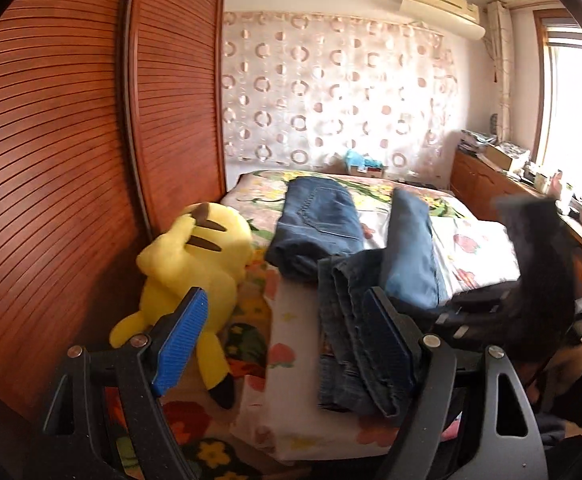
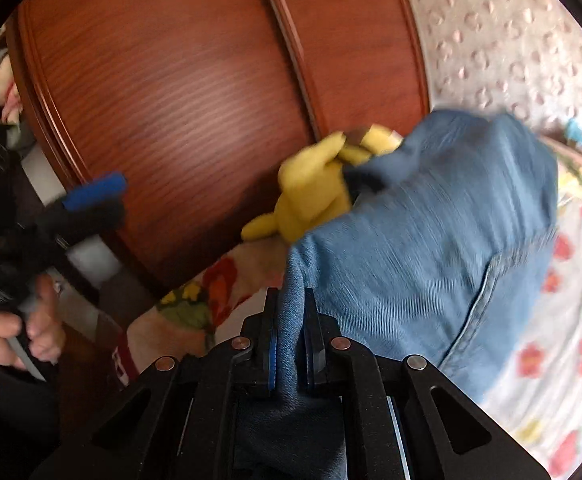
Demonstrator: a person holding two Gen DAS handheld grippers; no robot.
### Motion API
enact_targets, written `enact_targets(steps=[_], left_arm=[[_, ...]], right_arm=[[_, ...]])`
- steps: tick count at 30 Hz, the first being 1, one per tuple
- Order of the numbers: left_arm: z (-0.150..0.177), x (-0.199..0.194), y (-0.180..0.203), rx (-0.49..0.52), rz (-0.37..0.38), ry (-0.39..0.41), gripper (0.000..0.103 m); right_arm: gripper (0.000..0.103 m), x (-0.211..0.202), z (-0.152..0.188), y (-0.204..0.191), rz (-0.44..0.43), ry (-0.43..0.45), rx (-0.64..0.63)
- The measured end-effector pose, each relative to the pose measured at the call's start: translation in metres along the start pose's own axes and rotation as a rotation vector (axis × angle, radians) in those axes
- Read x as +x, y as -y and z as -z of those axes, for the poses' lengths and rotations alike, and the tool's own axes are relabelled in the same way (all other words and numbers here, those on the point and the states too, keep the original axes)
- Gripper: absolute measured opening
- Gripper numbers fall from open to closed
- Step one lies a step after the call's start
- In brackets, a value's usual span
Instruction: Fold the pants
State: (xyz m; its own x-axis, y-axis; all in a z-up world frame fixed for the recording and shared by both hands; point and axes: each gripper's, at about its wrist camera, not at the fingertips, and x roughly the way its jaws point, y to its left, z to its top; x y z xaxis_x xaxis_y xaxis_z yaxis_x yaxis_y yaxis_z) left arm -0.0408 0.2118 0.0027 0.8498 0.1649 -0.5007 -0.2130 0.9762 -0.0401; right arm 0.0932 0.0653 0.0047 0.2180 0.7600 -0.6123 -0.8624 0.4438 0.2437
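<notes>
One bed [image 1: 479, 248] under a floral sheet carries three pieces of blue denim jeans: two folded stacks [image 1: 315, 228] behind and one crumpled pair [image 1: 351, 320] nearest, beside one plush yellow toy [image 1: 187, 264]. Only the right wrist view shows the right gripper [image 2: 291, 344] clamped tight on a light denim fold [image 2: 431, 240]. The left gripper [image 1: 287, 340] stands wide, ribbed blue pads empty.

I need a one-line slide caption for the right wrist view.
Right tongs shut on light blue jeans above a flowered bed.
</notes>
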Motion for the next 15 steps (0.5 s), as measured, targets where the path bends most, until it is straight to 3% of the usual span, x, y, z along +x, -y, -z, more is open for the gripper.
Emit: enact_targets(steps=[4, 7, 12, 15], left_arm=[[0.004, 0.006, -0.006, -0.019, -0.008, -0.006, 0.081], [0.005, 0.012, -0.007, -0.026, -0.005, -0.013, 0.081], [0.008, 0.017, 0.0, -0.026, 0.019, -0.028, 0.081], [0.009, 0.026, 0.013, -0.022, 0.063, -0.043, 0.081]], right_arm=[[0.009, 0.039, 0.01, 0.005, -0.011, -0.068, 0.03], [0.01, 0.047, 0.001, 0.014, -0.02, -0.072, 0.06], [0.043, 0.01, -0.019, 0.023, 0.013, -0.019, 0.056], [0.049, -0.029, -0.026, 0.033, 0.064, 0.068, 0.032]])
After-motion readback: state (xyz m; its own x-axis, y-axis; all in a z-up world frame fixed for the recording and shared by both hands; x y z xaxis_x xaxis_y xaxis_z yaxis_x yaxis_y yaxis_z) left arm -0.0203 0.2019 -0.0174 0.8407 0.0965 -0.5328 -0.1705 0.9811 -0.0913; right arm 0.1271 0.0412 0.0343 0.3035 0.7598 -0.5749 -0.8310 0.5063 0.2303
